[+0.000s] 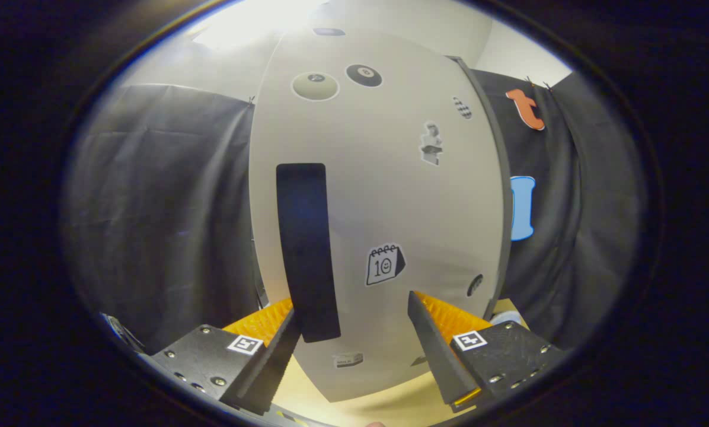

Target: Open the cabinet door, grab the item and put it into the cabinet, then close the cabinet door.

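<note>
Two fingers of the gripper (354,323) stood spread wide, nothing pinched between them, pointing straight at the cabinet door (390,196). The door was pale and looked shut, its face filling the space ahead of the fingers. A tall dark handle (306,249) ran upright near the door's left edge; its lower end sat just beside the left finger's tip, whether touching or not I could not tell. Between the fingers, a little beyond them, was a calendar sticker (384,264). Higher up were two round ball stickers (338,82) side by side near the top edge, and a few smaller stickers toward the right edge. The cabinet stood on a light wooden table (390,409), a strip of which showed beneath the door's bottom edge. Dark cloth hung to either side. The item to be stowed I could not make out.
</note>
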### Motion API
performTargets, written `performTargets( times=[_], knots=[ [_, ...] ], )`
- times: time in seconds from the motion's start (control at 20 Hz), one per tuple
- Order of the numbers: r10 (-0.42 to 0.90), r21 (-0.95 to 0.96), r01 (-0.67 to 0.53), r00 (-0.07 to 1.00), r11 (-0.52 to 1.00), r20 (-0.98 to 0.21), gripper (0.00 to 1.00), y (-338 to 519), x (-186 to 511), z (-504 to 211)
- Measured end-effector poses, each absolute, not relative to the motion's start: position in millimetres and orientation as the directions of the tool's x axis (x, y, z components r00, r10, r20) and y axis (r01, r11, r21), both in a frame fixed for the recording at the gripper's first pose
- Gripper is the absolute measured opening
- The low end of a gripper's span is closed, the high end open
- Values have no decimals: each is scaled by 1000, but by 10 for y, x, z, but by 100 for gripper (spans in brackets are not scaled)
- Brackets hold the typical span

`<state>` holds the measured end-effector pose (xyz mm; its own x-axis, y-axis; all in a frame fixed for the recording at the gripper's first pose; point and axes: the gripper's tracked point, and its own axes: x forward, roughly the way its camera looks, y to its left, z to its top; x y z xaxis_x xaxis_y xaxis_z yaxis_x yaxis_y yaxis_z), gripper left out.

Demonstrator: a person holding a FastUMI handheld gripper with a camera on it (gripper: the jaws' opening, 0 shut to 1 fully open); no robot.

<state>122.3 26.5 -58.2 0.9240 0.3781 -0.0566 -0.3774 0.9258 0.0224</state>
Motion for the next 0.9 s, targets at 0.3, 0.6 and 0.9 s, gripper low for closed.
performTargets(
  times=[0.3,0.6,0.9],
  knots=[
    [311,20,-311,950,950,-32,100,780,1838,-557],
    [250,-10,-250,968,968,-10,100,999,2267,-503],
    [151,-9,-151,988,989,15,100,1202,2726,-557]
  ],
)
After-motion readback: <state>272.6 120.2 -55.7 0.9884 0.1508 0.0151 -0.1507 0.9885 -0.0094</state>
